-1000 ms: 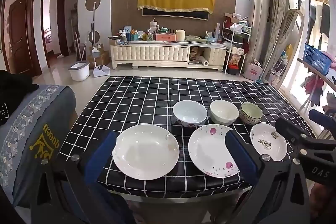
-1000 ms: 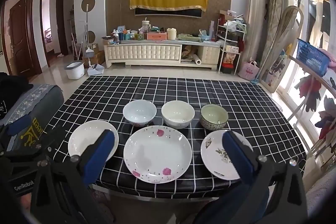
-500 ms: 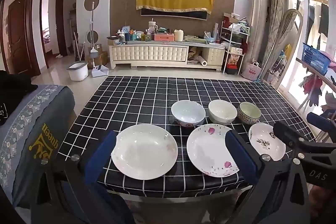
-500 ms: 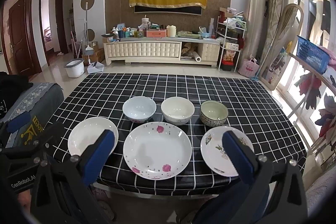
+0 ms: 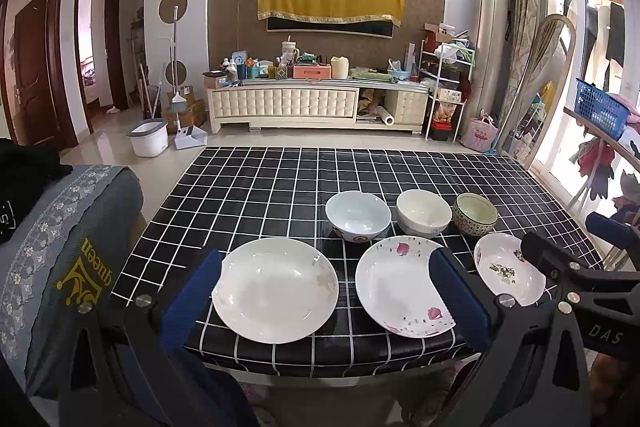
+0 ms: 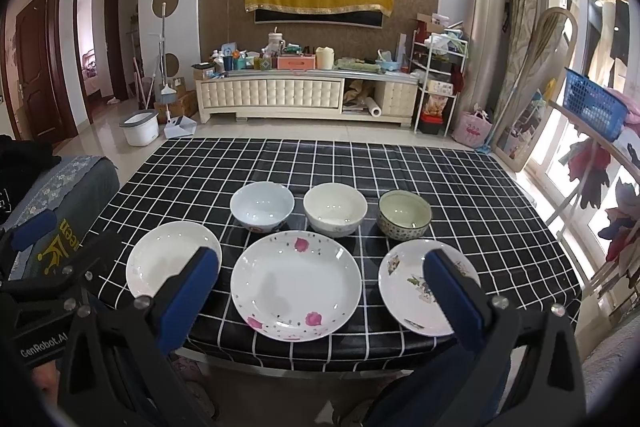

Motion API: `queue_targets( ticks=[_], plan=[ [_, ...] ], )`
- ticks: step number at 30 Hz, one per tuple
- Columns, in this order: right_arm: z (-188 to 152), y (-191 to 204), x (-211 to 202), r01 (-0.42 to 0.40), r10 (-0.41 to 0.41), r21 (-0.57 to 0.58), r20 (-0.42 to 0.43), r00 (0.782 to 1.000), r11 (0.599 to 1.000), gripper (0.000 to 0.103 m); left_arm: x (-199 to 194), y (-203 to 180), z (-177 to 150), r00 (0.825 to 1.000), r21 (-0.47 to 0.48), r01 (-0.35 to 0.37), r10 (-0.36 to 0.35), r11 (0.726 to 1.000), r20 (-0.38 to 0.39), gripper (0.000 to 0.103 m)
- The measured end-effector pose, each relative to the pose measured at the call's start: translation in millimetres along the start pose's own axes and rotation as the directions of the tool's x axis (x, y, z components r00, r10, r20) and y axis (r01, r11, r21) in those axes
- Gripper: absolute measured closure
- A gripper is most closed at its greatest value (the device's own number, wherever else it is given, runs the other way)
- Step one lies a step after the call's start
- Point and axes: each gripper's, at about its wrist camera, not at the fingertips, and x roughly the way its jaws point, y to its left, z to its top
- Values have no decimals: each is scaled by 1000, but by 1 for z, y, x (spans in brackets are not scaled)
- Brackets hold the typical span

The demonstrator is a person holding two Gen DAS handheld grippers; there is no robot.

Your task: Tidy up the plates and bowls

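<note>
Three plates line the front of the black checked table [image 5: 256, 187]: a plain white plate [image 5: 275, 294] [image 6: 170, 257], a pink-flowered plate [image 5: 396, 287] [image 6: 296, 285] and a small leaf-patterned plate [image 5: 506, 269] [image 6: 412, 287]. Behind them stand a pale blue bowl [image 5: 358, 215] [image 6: 262, 205], a cream bowl [image 5: 423, 211] [image 6: 335, 207] and a green patterned bowl [image 5: 475, 214] [image 6: 405, 214]. My left gripper [image 5: 326, 297] hovers open before the table's front edge, over the white and pink-flowered plates. My right gripper [image 6: 322, 291] is open too, straddling the pink-flowered plate. Both hold nothing.
A grey cushioned seat [image 5: 60, 259] with dark clothing sits left of the table. Beyond the table are bare floor, a white bucket [image 5: 148, 137] and a cluttered TV cabinet [image 5: 316, 103]. A rack with a blue basket [image 6: 592, 105] and hanging clothes stands to the right.
Both grippers have drifted slightly back and up from the table, so the dishes sit a little higher in both views. Nothing on the table has moved.
</note>
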Motion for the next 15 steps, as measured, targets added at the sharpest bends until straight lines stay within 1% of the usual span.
queue_targets(
  ticks=[15],
  plan=[
    [2, -5, -1, -1, 1, 4, -8, 1000, 1000, 0, -1, -1, 0, 1000, 4, 2, -2, 1000, -1, 0]
  ],
)
